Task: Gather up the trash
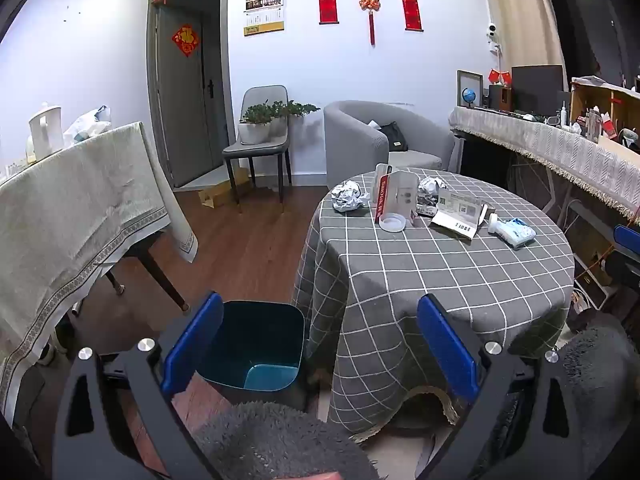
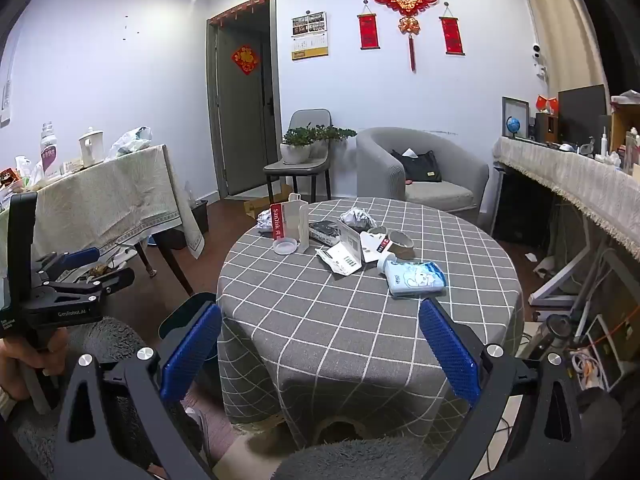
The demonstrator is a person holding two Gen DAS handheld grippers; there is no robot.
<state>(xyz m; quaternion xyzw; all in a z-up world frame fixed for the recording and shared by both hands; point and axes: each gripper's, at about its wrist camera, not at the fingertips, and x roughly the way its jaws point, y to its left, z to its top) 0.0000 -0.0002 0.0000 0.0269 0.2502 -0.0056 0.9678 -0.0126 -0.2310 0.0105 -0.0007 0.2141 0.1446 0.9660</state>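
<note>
round desk of litter, bin on the floor beside it, both tongs spread wide and empty

the checked-cloth desk [image 2: 360, 320] carries the trash; the blue bin [image 1: 256, 344] stands on the floor just left of it; left tongs [image 1: 320, 344] and right tongs [image 2: 320, 352] hang apart from everything, jaws gaping; a blue tissue pack [image 2: 416, 278] lies nearest, then a torn white box [image 2: 340, 258], crumpled foil [image 2: 358, 218], a red sandisk card [image 2: 278, 222], a clear lid [image 2: 285, 246]
</note>
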